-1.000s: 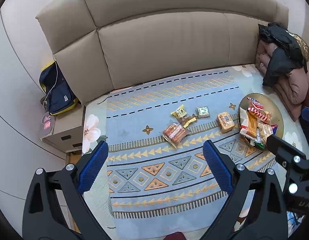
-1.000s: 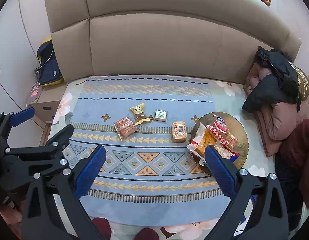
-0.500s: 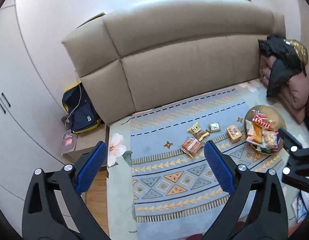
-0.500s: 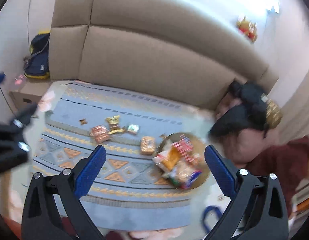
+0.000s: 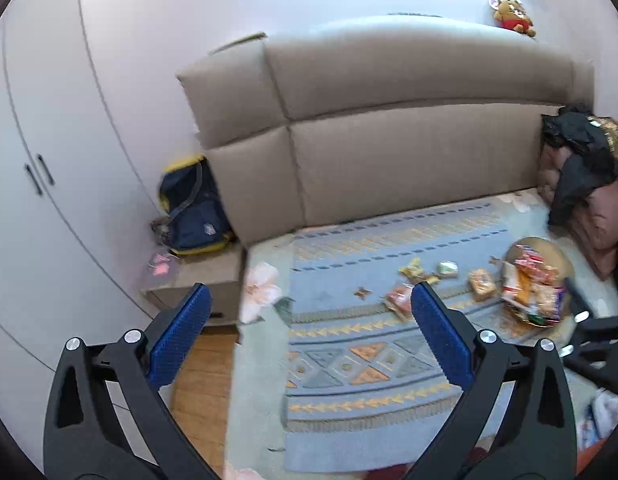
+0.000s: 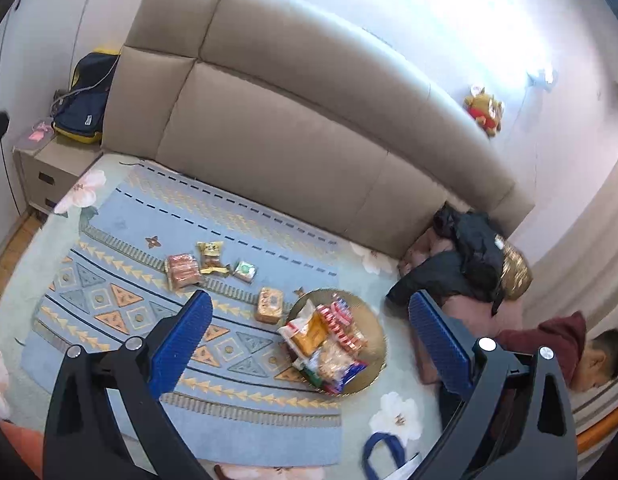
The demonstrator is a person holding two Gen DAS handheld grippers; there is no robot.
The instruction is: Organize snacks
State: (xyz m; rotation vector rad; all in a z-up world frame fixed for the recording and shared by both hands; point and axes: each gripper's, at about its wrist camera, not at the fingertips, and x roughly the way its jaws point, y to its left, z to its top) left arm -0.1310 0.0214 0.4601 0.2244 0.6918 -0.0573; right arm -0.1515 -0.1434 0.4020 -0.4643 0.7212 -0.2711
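A round golden tray (image 6: pixel 371 316) piled with snack packets (image 6: pixel 329 344) lies on the patterned bed cover; it also shows in the left wrist view (image 5: pixel 561 258). Loose on the cover are a red packet (image 6: pixel 182 271), a yellow packet (image 6: pixel 210 253), a green packet (image 6: pixel 245 271) and an orange packet (image 6: pixel 270 305). My left gripper (image 5: pixel 309 316) is open and empty, held high above the bed's left part. My right gripper (image 6: pixel 311 316) is open and empty, high above the tray.
A beige padded headboard (image 6: pixel 293 128) runs behind the bed. A nightstand (image 6: pixel 49 168) with a navy backpack (image 6: pixel 87 100) stands at the left, by white wardrobe doors (image 5: pixel 41 184). Piled clothes (image 6: pixel 469 272) and a person (image 6: pixel 581 348) are at the right. A plush toy (image 6: pixel 485 110) sits on the headboard.
Both grippers have risen and pulled back from the bed, so the snacks look smaller. The left view has swung left toward the wardrobe, the right view toward the tray and clothes. Both stay open.
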